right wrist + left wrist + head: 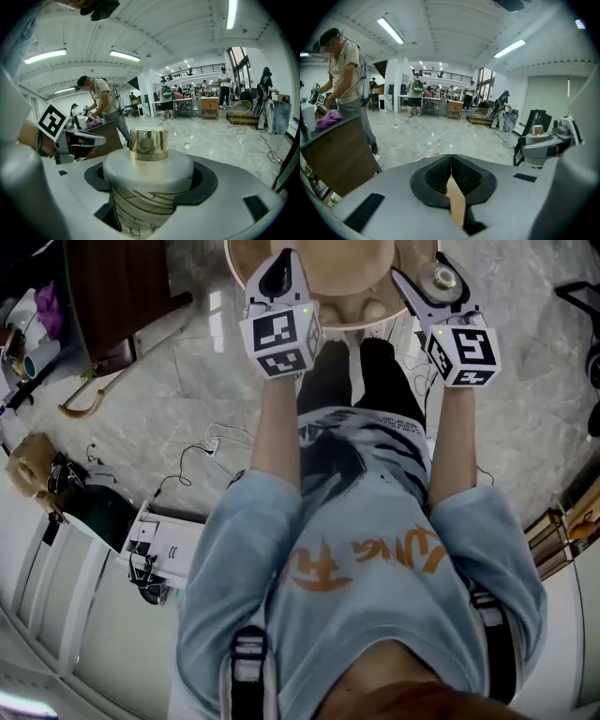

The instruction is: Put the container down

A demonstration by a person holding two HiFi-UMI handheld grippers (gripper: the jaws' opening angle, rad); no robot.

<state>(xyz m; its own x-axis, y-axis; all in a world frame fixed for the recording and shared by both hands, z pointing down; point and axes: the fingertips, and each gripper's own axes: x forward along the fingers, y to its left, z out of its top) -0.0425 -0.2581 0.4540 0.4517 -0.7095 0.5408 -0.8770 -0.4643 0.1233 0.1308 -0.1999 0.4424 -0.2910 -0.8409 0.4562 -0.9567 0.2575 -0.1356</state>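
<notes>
At the top edge of the head view, the round tan surface is cut off, and the container, near its rim, shows only a cap. The right gripper view adds more: the right gripper pinches the white, gold-capped body upright. Whether it touches the surface we cannot tell. The left gripper has its fingers pressed together; a tan strip below them we cannot identify.

head: steeply down | gripper views: level, outward | shared: standing person
</notes>
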